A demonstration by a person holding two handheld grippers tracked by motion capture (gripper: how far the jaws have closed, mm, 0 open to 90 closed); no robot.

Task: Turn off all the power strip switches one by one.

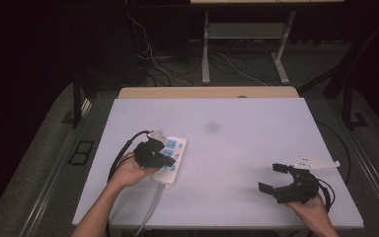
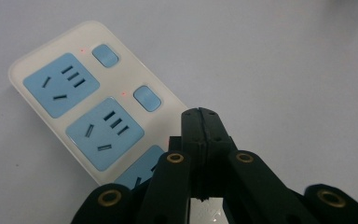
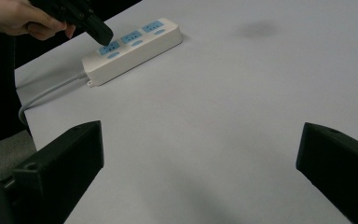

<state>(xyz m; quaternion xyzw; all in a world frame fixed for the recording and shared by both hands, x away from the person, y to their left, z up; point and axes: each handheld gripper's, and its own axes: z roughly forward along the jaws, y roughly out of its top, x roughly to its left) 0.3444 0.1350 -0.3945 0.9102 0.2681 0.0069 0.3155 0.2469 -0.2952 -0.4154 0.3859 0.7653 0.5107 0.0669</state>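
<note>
A white power strip (image 1: pixel 173 150) with blue sockets and blue switches lies on the left of the white table (image 1: pixel 237 118). My left gripper (image 1: pixel 168 159) is shut with nothing between its jaws, and its tips are down over the strip's cable end. In the left gripper view the joined tips (image 2: pixel 200 112) point at the strip (image 2: pixel 60 84) beside its row of switches, two of which have small red lights. The right gripper view shows the left gripper (image 3: pixel 100 30) on the strip (image 3: pixel 135 42). My right gripper (image 1: pixel 271 177) (image 3: pixel 200 140) stands open low over bare table at the front right.
The strip's grey cable (image 1: pixel 150 207) (image 3: pixel 51 91) runs off the table's front edge by the left forearm. A faint dark smudge (image 1: pixel 211 127) (image 3: pixel 256 29) marks the middle of the table. Loose cables (image 1: pixel 153 59) and stand legs lie on the floor beyond.
</note>
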